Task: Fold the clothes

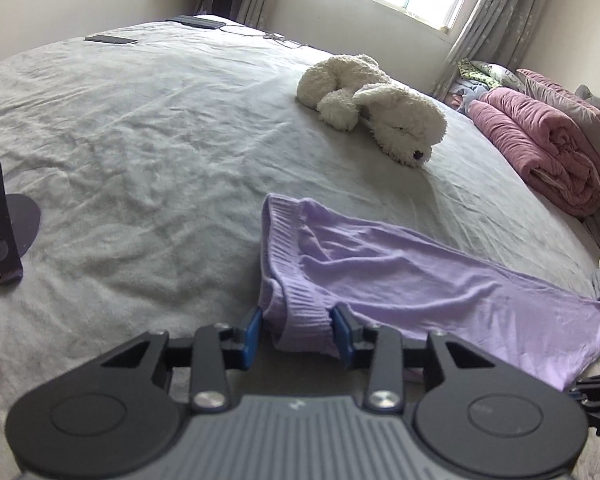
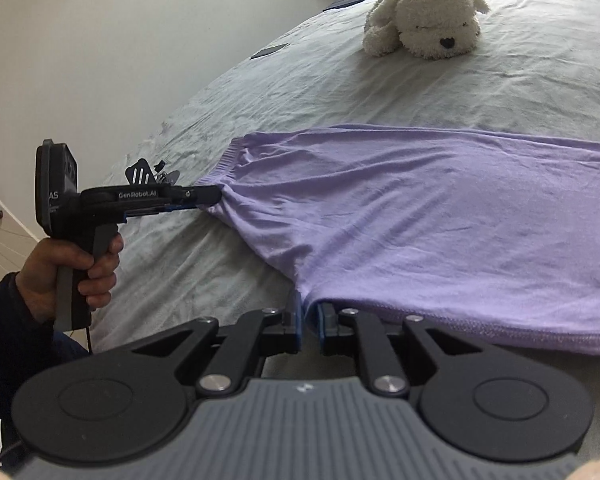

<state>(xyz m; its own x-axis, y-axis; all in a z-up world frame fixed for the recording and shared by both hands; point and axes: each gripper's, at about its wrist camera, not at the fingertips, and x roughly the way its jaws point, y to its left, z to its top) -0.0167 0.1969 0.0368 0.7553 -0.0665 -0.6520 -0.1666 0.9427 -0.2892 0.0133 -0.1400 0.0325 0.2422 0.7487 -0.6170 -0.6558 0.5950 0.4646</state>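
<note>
The left gripper point(image 1: 298, 330) has its blue pads on either side of the ribbed band of the lilac garment point(image 1: 400, 276), the bunched knit filling the gap between them; whether the pads press it firmly I cannot tell. From the right wrist view the same tool point(image 2: 216, 198) meets that corner of the garment point(image 2: 420, 220), its handle gripped by the person's left hand point(image 2: 76, 276). The right gripper point(image 2: 309, 326) stands nearly pressed together, pinching the garment's near hem. Between the two tools the cloth lies stretched and creased across the grey bedsheet point(image 1: 140, 140). Farther off, a white plush dog point(image 1: 374, 108) lies on the sheet. A rolled pink quilt point(image 1: 548, 148) lies at the bed's edge.
</note>
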